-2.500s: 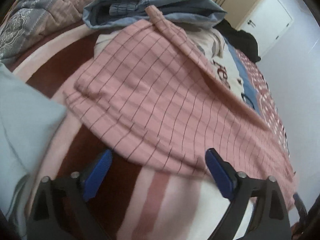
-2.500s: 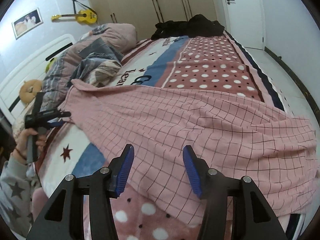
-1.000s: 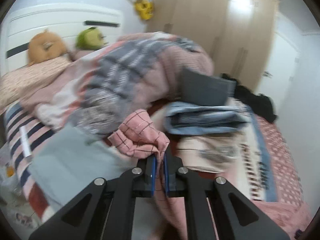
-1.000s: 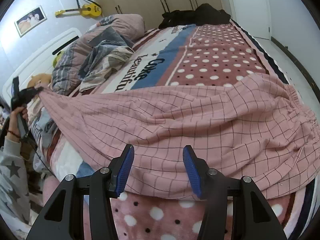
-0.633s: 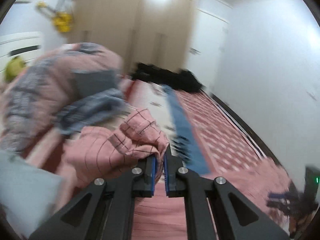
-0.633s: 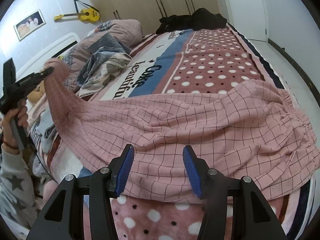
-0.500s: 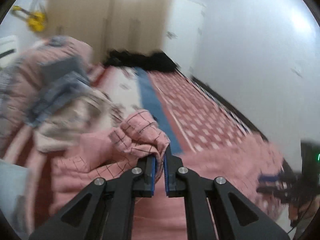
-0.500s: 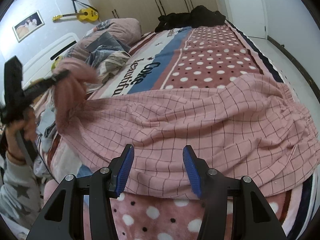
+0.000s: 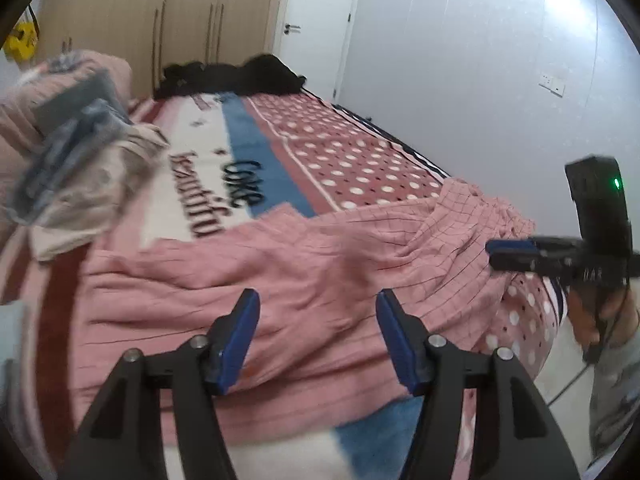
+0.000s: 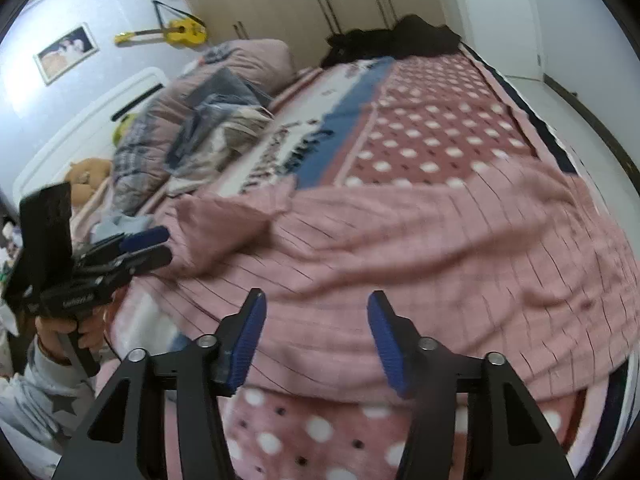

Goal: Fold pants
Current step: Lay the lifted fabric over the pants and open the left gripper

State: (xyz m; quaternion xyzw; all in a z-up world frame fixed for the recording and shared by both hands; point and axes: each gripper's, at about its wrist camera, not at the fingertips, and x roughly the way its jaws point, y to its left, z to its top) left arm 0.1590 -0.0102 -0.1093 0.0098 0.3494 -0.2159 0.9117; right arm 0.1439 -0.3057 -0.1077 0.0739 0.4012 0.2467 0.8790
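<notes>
The pink checked pants [image 9: 304, 280] lie spread across the near end of the bed, rumpled, with one leg end folded back over the rest [image 10: 224, 220]. My left gripper [image 9: 316, 320] is open and empty just above the pants' near edge. My right gripper [image 10: 314, 320] is open and empty over the pants' near edge, at the waist side [image 10: 500, 248]. In the left wrist view the right gripper [image 9: 520, 254] shows at the far right. In the right wrist view the left gripper [image 10: 144, 248] shows at the left, next to the folded-back leg.
The bed has a pink dotted blanket [image 9: 348, 148] with a blue and white band. A heap of quilt and clothes [image 10: 216, 120] lies at the head end. Black clothes [image 9: 240, 76] lie at the far edge. Wardrobes, a door and a guitar [image 10: 168, 32] line the walls.
My left gripper carried the leg end across over the pants, then opened and let it go. The leg now lies folded back on the pants. The right gripper stayed open.
</notes>
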